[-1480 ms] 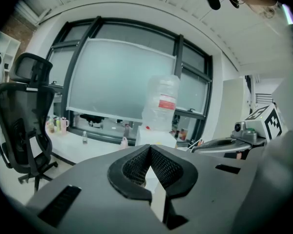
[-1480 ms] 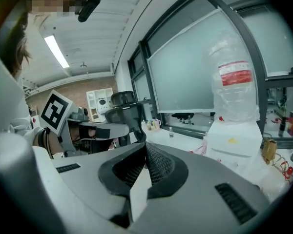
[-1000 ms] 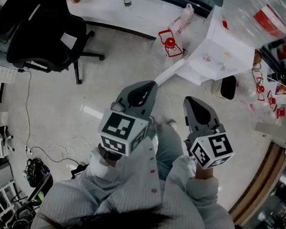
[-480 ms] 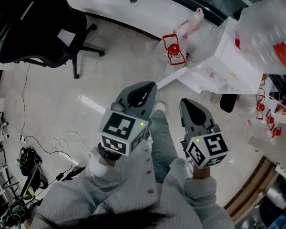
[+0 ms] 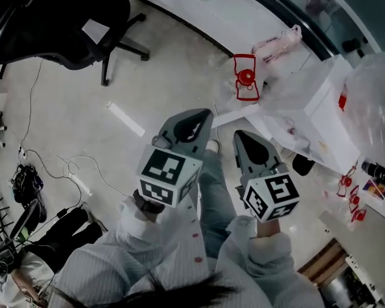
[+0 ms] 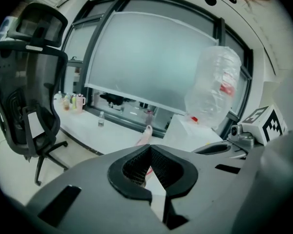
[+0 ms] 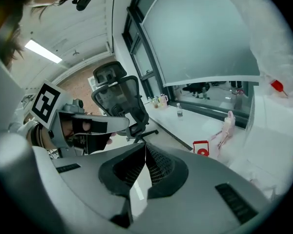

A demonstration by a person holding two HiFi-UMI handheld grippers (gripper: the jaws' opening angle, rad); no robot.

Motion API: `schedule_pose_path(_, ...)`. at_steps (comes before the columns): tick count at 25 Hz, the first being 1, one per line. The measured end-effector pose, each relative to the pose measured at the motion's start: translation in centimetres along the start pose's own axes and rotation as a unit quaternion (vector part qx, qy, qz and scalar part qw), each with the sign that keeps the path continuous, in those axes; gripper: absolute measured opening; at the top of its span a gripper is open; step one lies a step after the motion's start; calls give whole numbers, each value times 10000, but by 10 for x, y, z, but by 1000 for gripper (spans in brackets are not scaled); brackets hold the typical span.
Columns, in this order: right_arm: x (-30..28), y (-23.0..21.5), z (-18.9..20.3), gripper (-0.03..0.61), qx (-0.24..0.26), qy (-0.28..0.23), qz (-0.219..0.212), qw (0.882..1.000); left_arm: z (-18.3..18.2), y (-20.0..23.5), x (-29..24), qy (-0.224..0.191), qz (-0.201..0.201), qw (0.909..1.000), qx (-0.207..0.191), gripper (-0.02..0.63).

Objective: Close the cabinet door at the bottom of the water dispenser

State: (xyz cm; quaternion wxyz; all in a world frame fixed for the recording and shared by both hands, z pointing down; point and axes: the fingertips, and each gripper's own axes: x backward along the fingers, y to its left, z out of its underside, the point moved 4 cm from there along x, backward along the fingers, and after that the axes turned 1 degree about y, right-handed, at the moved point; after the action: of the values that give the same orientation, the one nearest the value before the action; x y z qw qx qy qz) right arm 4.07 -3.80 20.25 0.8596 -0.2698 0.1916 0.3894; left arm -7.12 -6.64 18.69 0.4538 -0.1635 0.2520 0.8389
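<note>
Moved right in the head view: the water dispenser (image 5: pixel 317 117). Its white door (image 5: pixel 234 114) seems to stick out open, just past the left gripper (image 5: pixel 192 120) and right gripper (image 5: pixel 247 145). Both are pinched shut and empty. Reaching now; next, push the door.

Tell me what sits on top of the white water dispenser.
A big clear bottle with a red label stands on the water dispenser. The bottle covers the part of the dispenser's top beneath it, so what lies there cannot be seen.
</note>
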Motion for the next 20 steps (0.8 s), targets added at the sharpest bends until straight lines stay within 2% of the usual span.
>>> schedule_pose_path(6, -44, -13, 30, 15, -128, 284, -148, 9994, 39, 25, -18, 306, -266, 9990, 204, 11)
schedule_pose_path(11, -78, -21, 72, 15, -187, 517, -230, 9982, 80, 37, -39, 492, -309, 9975, 409, 11)
schedule_pose_path(20, -142, -33, 139, 15, -347, 929, -17, 9951, 159, 81, -61, 893, -402, 9917, 835, 11)
